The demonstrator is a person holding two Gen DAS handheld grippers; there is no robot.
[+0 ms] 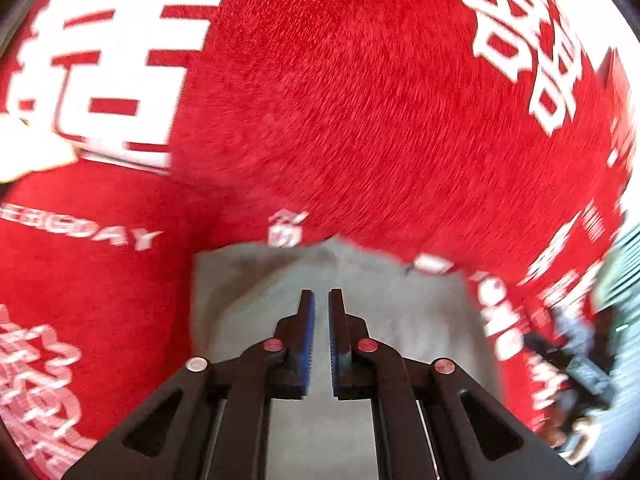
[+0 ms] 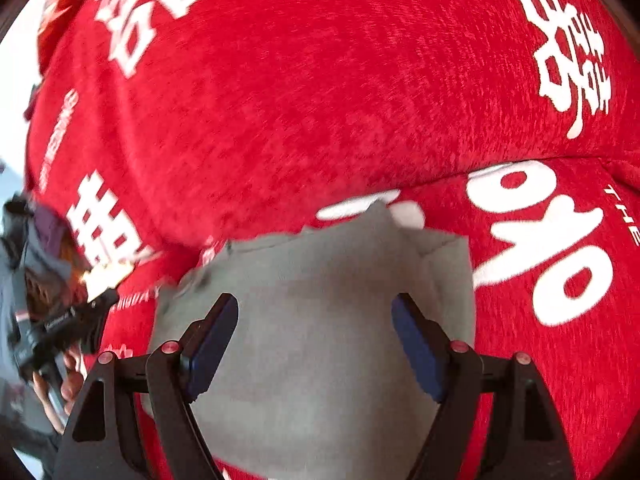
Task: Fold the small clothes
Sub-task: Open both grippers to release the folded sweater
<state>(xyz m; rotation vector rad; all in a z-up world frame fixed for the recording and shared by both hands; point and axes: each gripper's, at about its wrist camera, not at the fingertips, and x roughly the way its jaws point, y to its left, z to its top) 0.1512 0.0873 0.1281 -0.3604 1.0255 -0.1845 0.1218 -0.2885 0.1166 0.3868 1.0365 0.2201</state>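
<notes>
Grey garment (image 2: 320,320) lies folded on a red cloth (image 2: 320,100), left gripper (image 1: 321,300) pinched empty, right gripper (image 2: 314,308) spread; a careless brush could undo the fold.

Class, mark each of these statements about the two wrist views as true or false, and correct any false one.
1. The garment is grey. True.
2. It lies on a blue cloth with black print. False: the cloth is red with white print.
3. The right hand-held gripper stands open with nothing pressed between its pads. True.
4. The left hand-held gripper is spread wide. False: its fingers are nearly together.
5. The grey garment shows in only one view. False: it shows in both.
</notes>
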